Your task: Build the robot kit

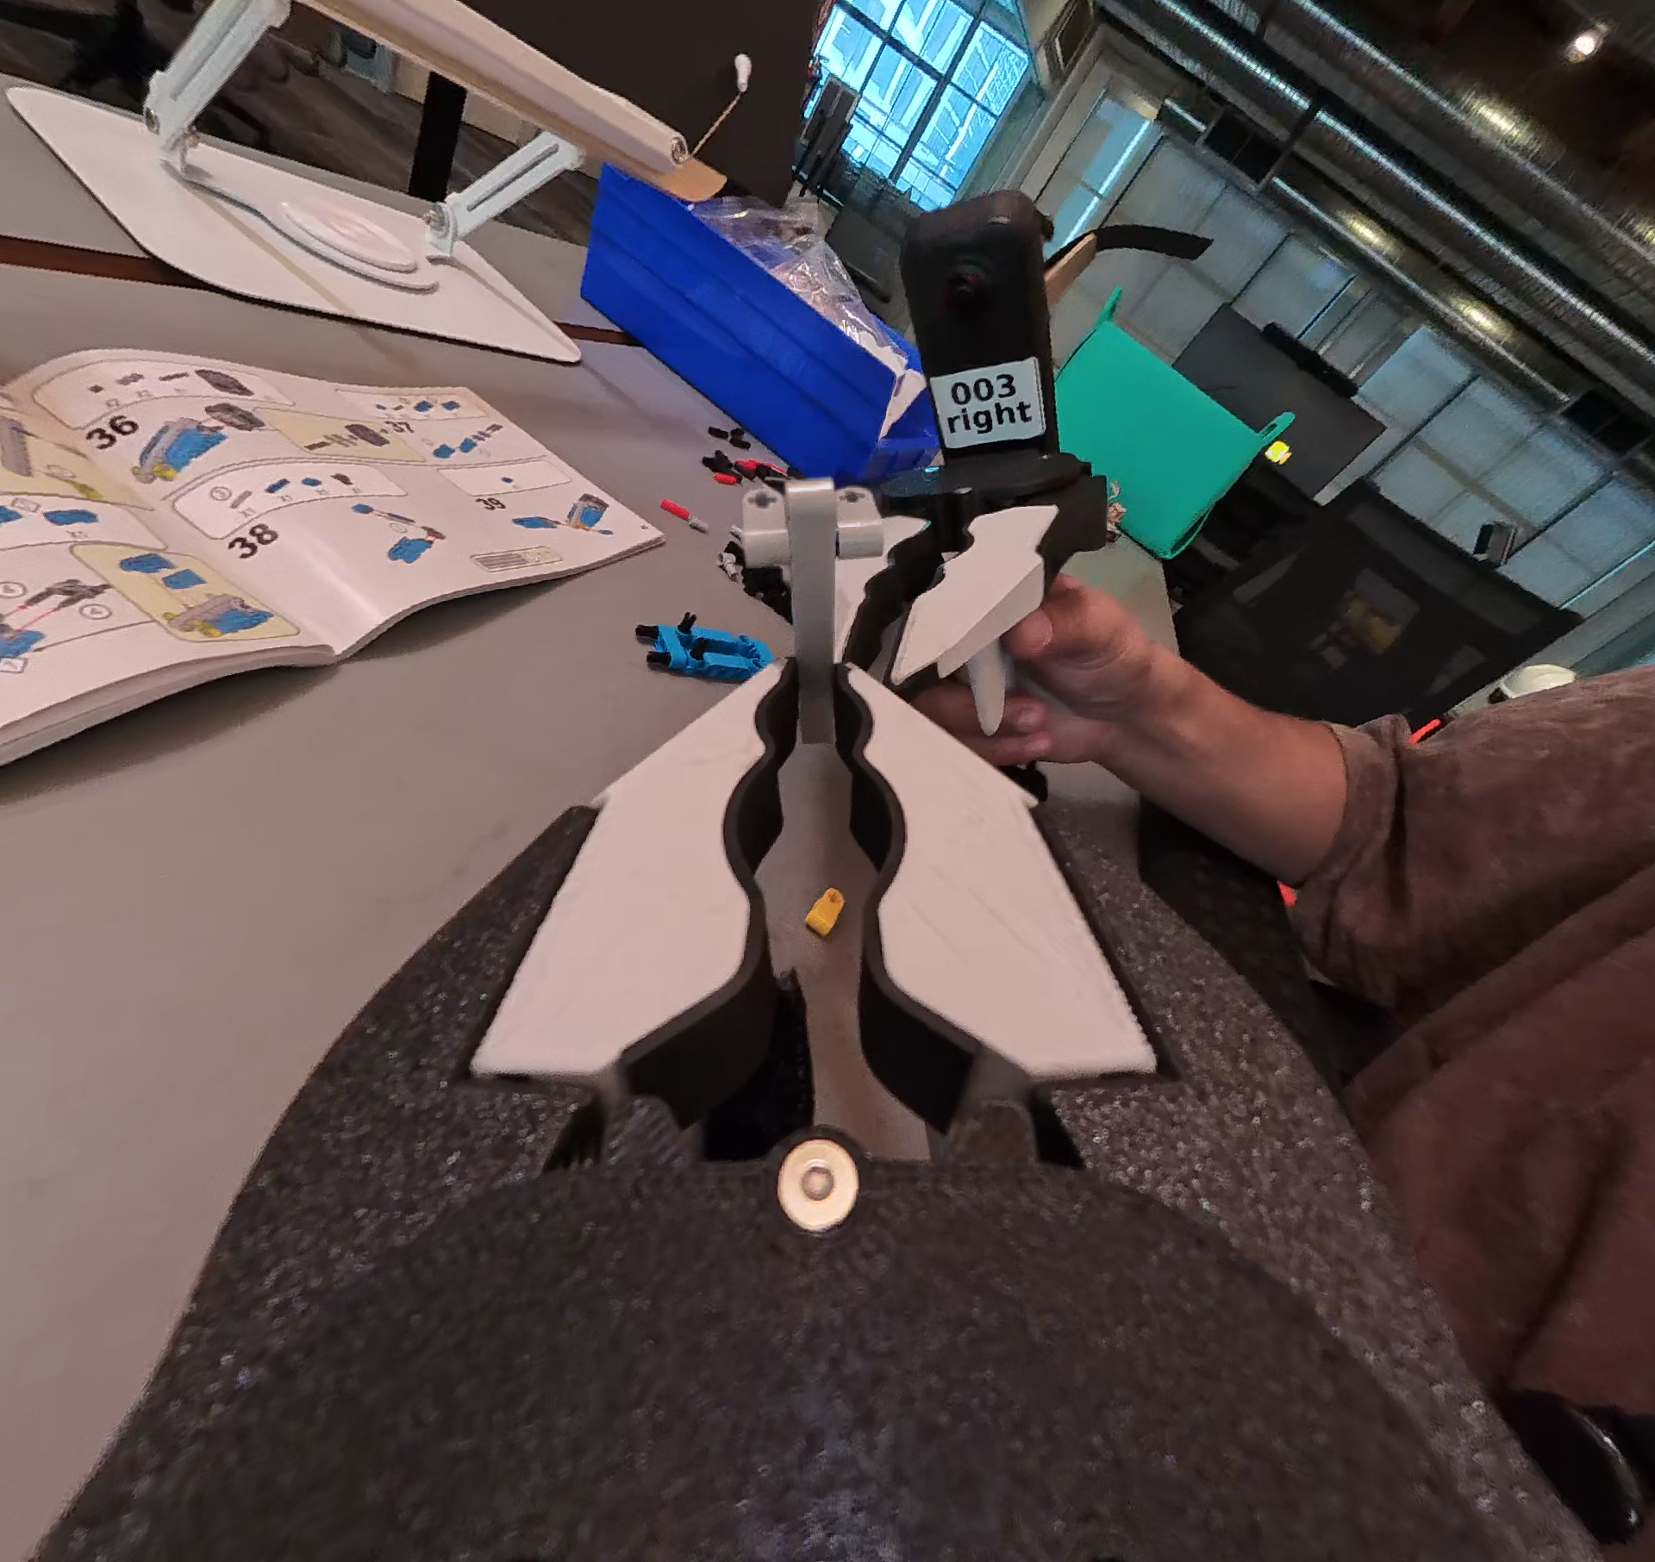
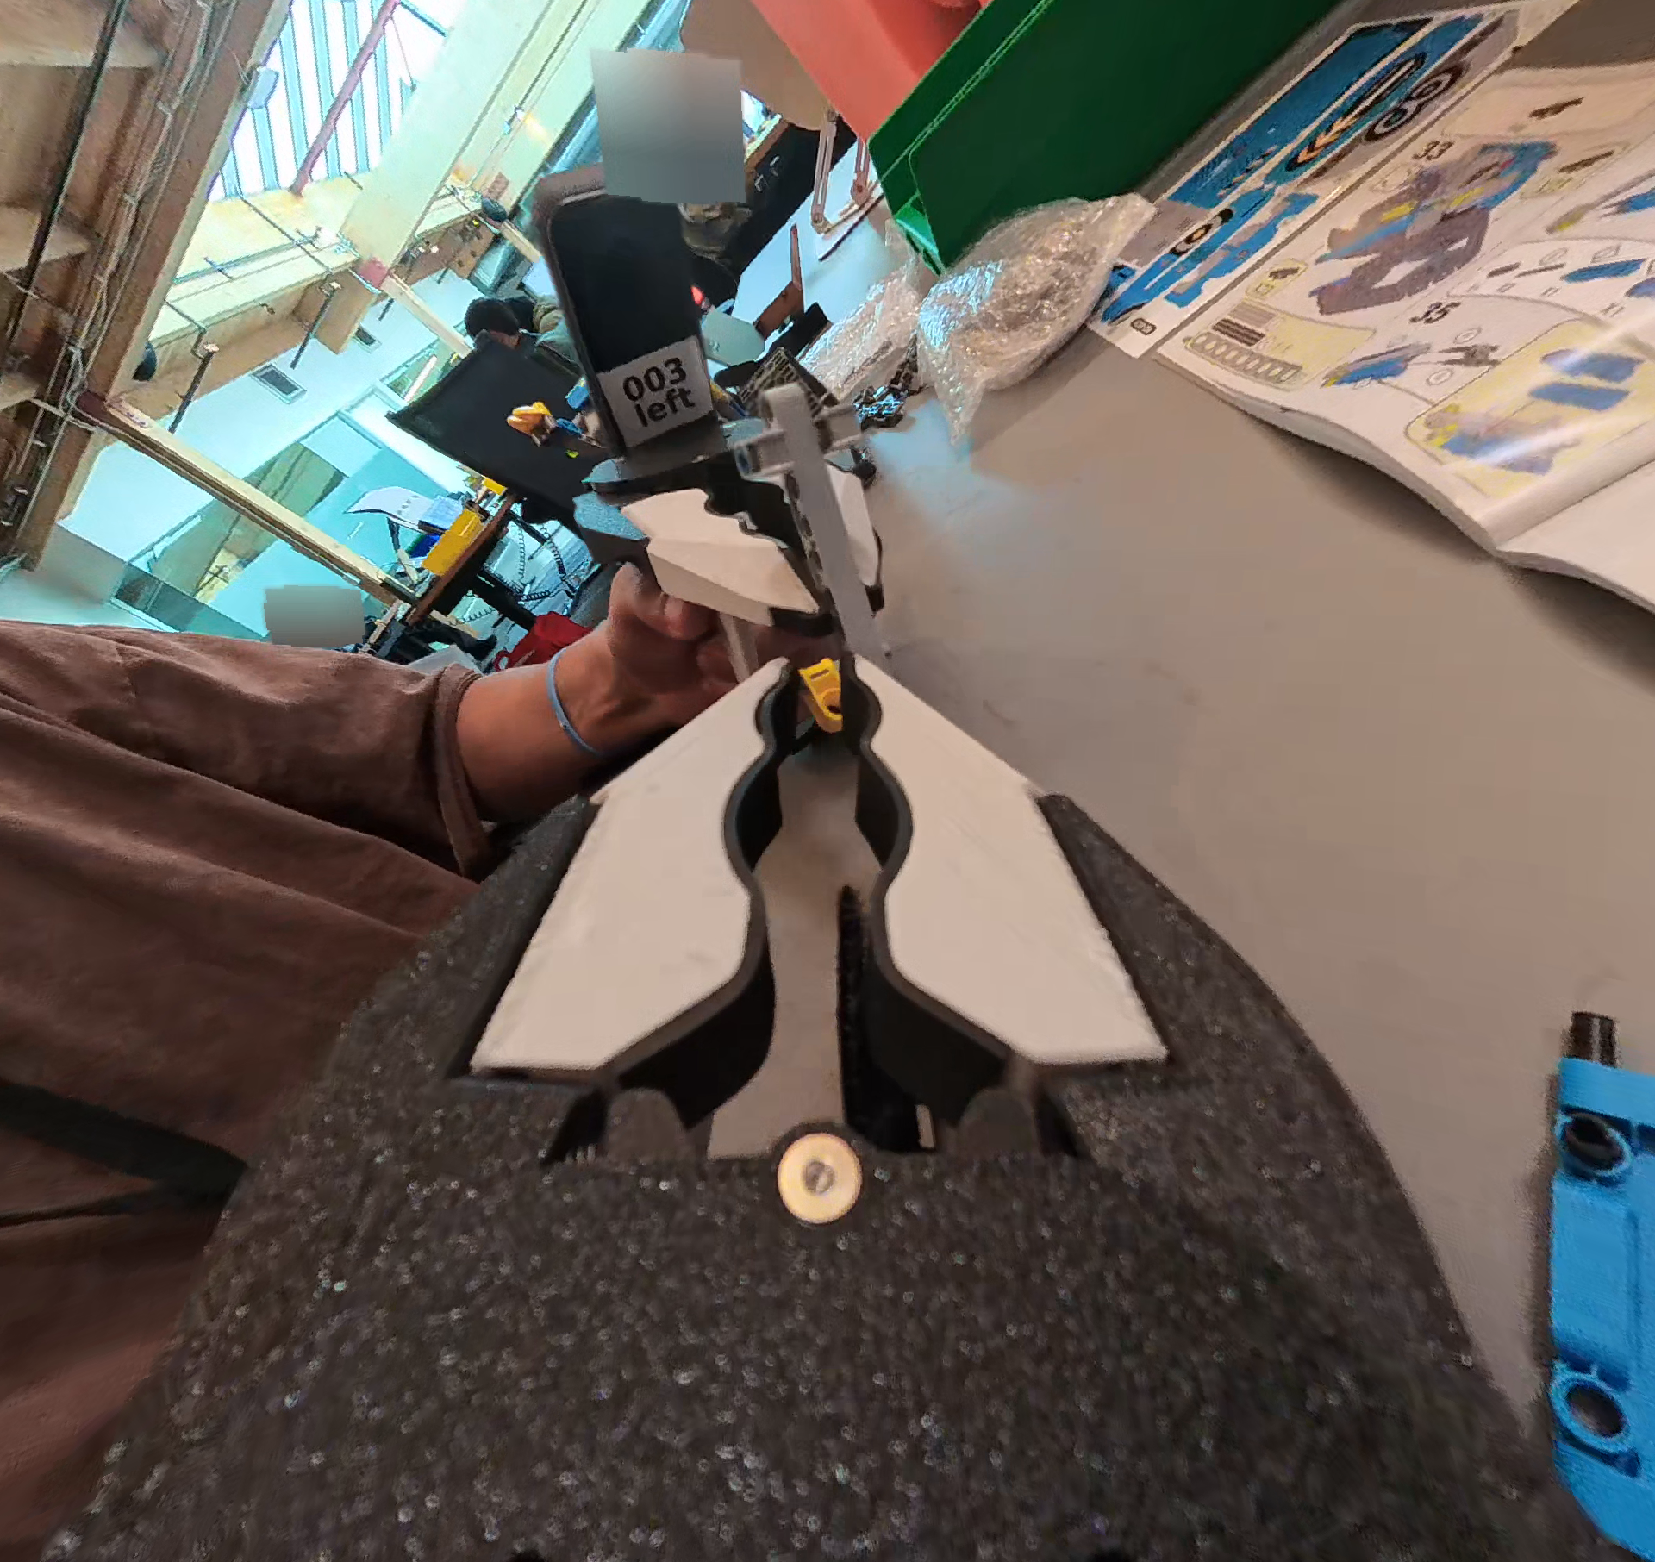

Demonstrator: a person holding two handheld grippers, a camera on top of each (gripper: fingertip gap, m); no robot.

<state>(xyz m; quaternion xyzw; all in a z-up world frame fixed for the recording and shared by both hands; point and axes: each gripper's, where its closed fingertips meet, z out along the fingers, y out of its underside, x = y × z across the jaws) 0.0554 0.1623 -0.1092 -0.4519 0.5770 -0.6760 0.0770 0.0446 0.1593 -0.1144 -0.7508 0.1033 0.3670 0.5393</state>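
Observation:
My left gripper [image 1: 817,699] is shut on the near end of a long grey beam [image 1: 815,588]. The beam stands up from the tips and carries a grey cross piece at its far end. My right gripper [image 2: 822,708] is shut on a small yellow piece [image 2: 820,695] at its tips, just below the beam's lower end [image 2: 860,614]. The two grippers face each other with tips close together above the grey table [image 1: 224,937]. A small yellow piece [image 1: 824,908] shows through the gap between my left fingers. I cannot tell if it is the same one.
An open instruction booklet [image 1: 269,516] lies on the table, also in the right wrist view [image 2: 1478,310]. A white stand [image 1: 295,202], a blue bin [image 1: 743,328], loose pins [image 1: 743,467] and a blue assembly [image 1: 707,652] are near. A green bin [image 2: 1119,86], plastic bags [image 2: 1012,301] and a blue part [image 2: 1603,1268] lie right. Less than 4 cm separates the two grippers' tips.

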